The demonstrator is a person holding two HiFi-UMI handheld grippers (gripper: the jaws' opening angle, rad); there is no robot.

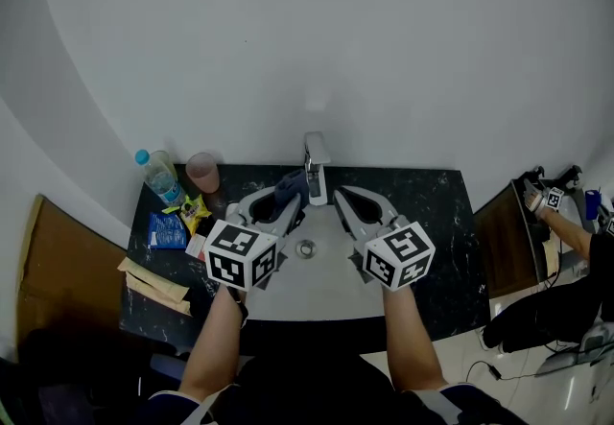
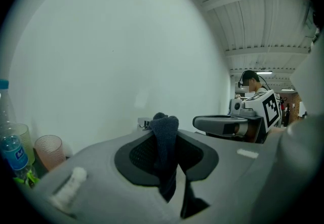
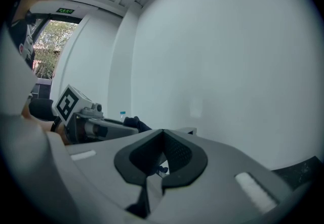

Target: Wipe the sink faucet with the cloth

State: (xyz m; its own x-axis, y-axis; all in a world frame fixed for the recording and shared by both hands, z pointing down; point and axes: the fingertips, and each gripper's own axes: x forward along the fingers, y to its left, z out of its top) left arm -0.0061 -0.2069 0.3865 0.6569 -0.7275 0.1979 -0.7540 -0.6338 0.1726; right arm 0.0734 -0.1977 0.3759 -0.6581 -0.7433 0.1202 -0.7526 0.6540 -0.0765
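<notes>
Dark worktop (image 1: 436, 212) is bearing the faucet (image 1: 316, 164). Left of it, the left tool (image 1: 292, 199) is pinching a cloth (image 2: 165, 139), which may slip free during rubbing. The right tool (image 1: 342, 199) is sitting pressed together.

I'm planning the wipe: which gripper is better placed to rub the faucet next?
Left. The left gripper is shut on the cloth, close beside the faucet. The right gripper is shut with nothing in it.
</notes>
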